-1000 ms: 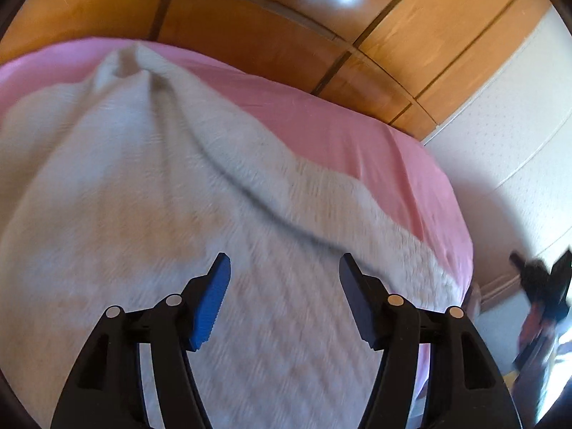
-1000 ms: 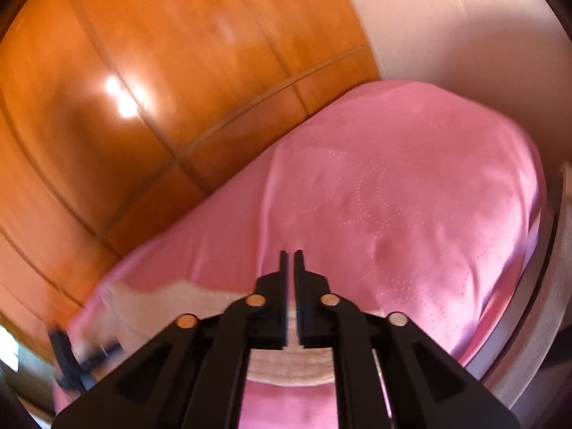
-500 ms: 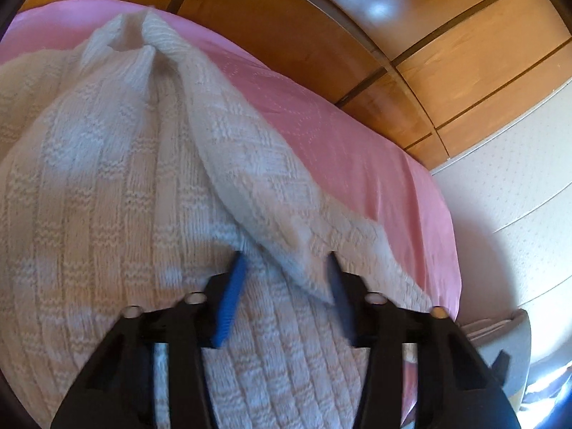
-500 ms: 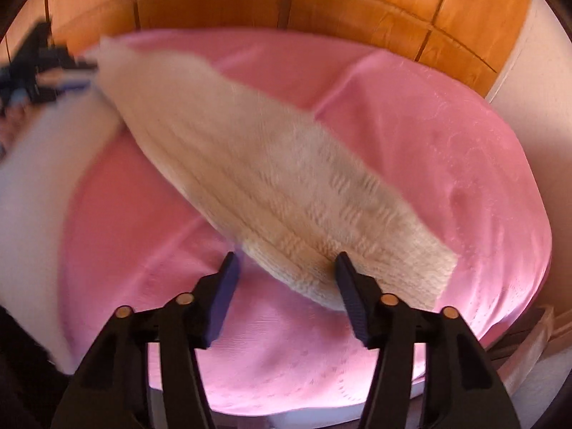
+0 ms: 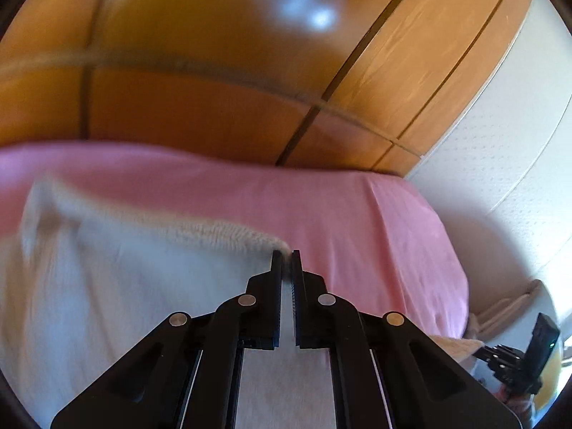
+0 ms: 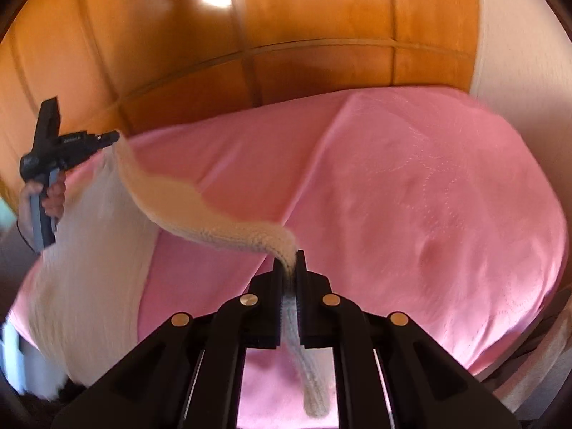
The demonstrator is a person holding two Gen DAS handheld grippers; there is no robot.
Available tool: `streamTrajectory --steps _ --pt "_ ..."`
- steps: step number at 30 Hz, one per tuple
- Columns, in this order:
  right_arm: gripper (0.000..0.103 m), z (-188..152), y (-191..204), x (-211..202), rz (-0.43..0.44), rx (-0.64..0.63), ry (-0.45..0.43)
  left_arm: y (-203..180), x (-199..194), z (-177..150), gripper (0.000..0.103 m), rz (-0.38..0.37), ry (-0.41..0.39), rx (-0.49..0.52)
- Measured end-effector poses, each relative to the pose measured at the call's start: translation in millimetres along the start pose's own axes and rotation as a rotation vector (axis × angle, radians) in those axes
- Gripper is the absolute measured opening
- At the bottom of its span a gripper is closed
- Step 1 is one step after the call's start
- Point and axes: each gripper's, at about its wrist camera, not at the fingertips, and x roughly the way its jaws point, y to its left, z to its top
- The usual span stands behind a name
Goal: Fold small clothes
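Knit garment (image 6: 200, 211) stretched above pink bed (image 6: 411, 193), both grippers' fingers (image 6: 277, 279) clamping its edge

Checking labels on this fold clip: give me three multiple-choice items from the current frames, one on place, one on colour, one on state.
1. Where does the knit garment lie?
A. on a wooden floor
B. on the bed cover, partly lifted
C. inside a drawer

2. What colour is the bed cover?
A. pink
B. green
C. grey

3. How does the right claw stand?
A. wide open over bare cover
B. shut on nothing
C. shut on an edge of the garment

Answers:
1 B: the cream knit rests on the cover, and its edge rises between the left claw and the right claw.
2 A: the cover is plain pink in both views, in front of the wooden panels.
3 C: in the right wrist view the knit strip runs between the closed fingers.
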Motion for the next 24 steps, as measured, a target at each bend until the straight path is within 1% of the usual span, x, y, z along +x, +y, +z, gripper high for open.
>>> streamTrajectory --steps 2,3,4,5,6,7,8,9,10,11,13,14,15,17,18,20,21,22,24 --pt "0.005 28.4 -18.3 16.9 -0.015 0.048 0.015 -7.9 17.4 22.5 0.004 0.012 0.012 0.001" --pt "0.005 45.1 -30.5 28.2 -0.026 0.081 0.025 -8.8 27.2 35.1 0.008 0.039 0.019 -0.022" --pt "0.006 57.0 -38.5 36.1 -0.048 0.101 0.026 -5.2 29.0 42.6 0.016 0.062 0.016 -0.043" --pt "0.006 70.1 -46.0 45.0 -0.077 0.121 0.024 -3.0 29.4 49.2 0.032 0.089 -0.002 -0.064" --pt "0.008 84.3 -53.1 55.6 -0.104 0.139 0.018 -2.2 25.3 49.4 0.044 0.109 -0.021 -0.073" --pt "0.023 94.4 -56.0 61.9 -0.143 0.138 0.002 -0.1 20.4 47.7 0.047 0.119 -0.036 -0.078" --pt "0.041 104.5 -58.6 66.9 -0.228 0.134 -0.037 2.9 14.9 43.4 0.05 0.122 -0.043 -0.075" --pt "0.073 106.3 -61.4 68.2 -0.264 0.151 -0.071 7.5 7.2 34.7 0.05 0.14 -0.046 -0.06" --pt "0.075 106.1 -64.7 65.6 -0.276 0.187 -0.125 12.4 0.8 24.9 0.05 0.17 -0.047 -0.044" --pt "0.075 103.4 -66.3 61.4 -0.252 0.224 -0.159 16.8 -3.5 16.7 0.05 0.19 -0.043 -0.033" --pt "0.074 91.9 -64.3 57.1 -0.212 0.264 -0.171 29.1 -15.0 -10.2 0.05 0.226 -0.025 -0.019" --pt "0.075 83.5 -63.1 55.6 -0.173 0.289 -0.17 35.2 -21.4 -23.1 0.05 0.237 -0.019 -0.021" --pt "0.076 70.4 -62.0 56.6 -0.098 0.328 -0.15 45.0 -30.0 -39.3 0.05 0.241 -0.007 -0.031" --pt "0.076 49.3 -62.2 64.4 -0.007 0.395 -0.115 60.1 -43.5 -67.6 0.05 0.234 0.021 -0.073" --pt "0.076 38.6 -65.3 70.3 0.019 0.433 -0.1 64.7 -49.2 -77.5 0.05 0.23 0.03 -0.09" --pt "0.075 22.5 -73.5 93.7 0.064 0.543 -0.055 74.4 -60.0 -101.4 0.05 0.242 0.052 -0.119" --pt "0.07 19.7 -78.4 103.8 0.078 0.597 -0.044 77.4 -68.6 -114.4 0.05 0.248 0.056 -0.133" --pt "0.067 19.9 -84.2 113.1 0.089 0.642 -0.042 81.3 -77.7 -124.6 0.05 0.25 0.06 -0.143" --pt "0.062 25.6 -89.3 128.0 0.065 0.677 -0.055 84.9 -92.2 -142.4 0.05 0.257 0.065 -0.164"
